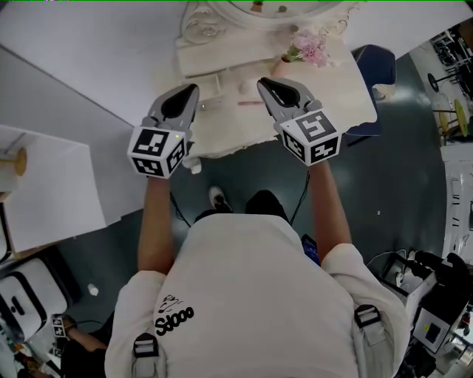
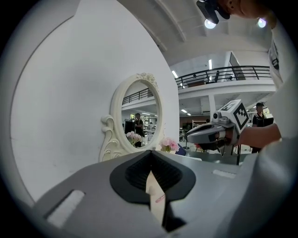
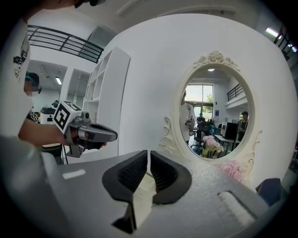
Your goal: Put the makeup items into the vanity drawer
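The cream vanity top (image 1: pixel 347 92) lies ahead of me, under an oval mirror (image 1: pixel 281 11). A thin pink makeup stick (image 1: pixel 251 102) rests on it between my two grippers. My left gripper (image 1: pixel 194 87) hovers over the vanity's front left part, its jaws shut with nothing in them (image 2: pixel 150 152). My right gripper (image 1: pixel 260 81) hovers just right of the stick. Only a narrow slit shows between its jaws (image 3: pixel 148 153), and nothing is in it. A small white knob-like thing (image 1: pixel 194 168) sits below the front edge. No open drawer is in view.
Pink flowers (image 1: pixel 310 48) stand at the vanity's back right, close to the mirror frame (image 3: pixel 216 111). A blue chair (image 1: pixel 377 63) is at the vanity's right. A white shelf unit (image 1: pixel 44 192) stands to my left. Equipment and cables (image 1: pixel 429 295) lie on the floor at my right.
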Demonstrator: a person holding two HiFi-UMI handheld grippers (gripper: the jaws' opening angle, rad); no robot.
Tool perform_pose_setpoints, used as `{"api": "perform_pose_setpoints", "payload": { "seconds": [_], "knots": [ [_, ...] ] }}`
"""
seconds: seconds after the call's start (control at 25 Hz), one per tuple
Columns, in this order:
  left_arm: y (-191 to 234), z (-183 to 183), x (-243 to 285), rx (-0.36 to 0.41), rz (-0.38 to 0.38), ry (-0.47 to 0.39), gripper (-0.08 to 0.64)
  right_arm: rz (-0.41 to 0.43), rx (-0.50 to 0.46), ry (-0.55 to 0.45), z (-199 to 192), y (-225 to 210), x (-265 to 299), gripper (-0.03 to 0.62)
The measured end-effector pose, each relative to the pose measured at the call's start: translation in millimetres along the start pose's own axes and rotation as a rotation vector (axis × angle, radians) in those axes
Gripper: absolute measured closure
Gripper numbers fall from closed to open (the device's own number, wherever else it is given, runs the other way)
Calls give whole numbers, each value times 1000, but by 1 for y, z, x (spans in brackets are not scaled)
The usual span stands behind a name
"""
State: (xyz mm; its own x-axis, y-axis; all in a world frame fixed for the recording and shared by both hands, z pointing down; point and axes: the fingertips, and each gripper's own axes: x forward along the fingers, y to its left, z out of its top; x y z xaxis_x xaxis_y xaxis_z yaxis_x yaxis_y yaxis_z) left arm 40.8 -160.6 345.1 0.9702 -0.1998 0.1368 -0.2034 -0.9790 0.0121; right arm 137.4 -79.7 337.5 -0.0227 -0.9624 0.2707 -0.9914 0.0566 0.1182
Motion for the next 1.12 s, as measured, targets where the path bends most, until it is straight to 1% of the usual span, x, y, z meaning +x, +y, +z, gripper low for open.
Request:
{"api": "perform_pose_setpoints", "payload": {
  "seconds": [0.12, 0.24, 0.4, 0.52, 0.72, 1.0, 1.12],
  "knots": [
    [5, -13, 12, -19, 6, 23, 545, 18, -1, 44, -16, -8, 12, 561],
    [8, -29, 24, -29, 21, 61, 545, 55, -2, 86, -36, -19, 26, 547],
    [14, -53, 40, -55, 60, 111, 545, 122, -12, 182, -80, -37, 52, 528],
    [15, -68, 53, -77, 88, 139, 545, 186, -56, 266, -117, -47, 71, 520],
    [22, -88, 70, -119, 157, 161, 545, 315, -126, 378, -174, -45, 99, 508],
    [18, -118, 79, -189, 244, 219, 545, 482, -256, 521, -240, -41, 118, 485],
    [22, -130, 77, -206, 287, 241, 543, 534, -295, 574, -266, -41, 127, 480]
  ]
}}
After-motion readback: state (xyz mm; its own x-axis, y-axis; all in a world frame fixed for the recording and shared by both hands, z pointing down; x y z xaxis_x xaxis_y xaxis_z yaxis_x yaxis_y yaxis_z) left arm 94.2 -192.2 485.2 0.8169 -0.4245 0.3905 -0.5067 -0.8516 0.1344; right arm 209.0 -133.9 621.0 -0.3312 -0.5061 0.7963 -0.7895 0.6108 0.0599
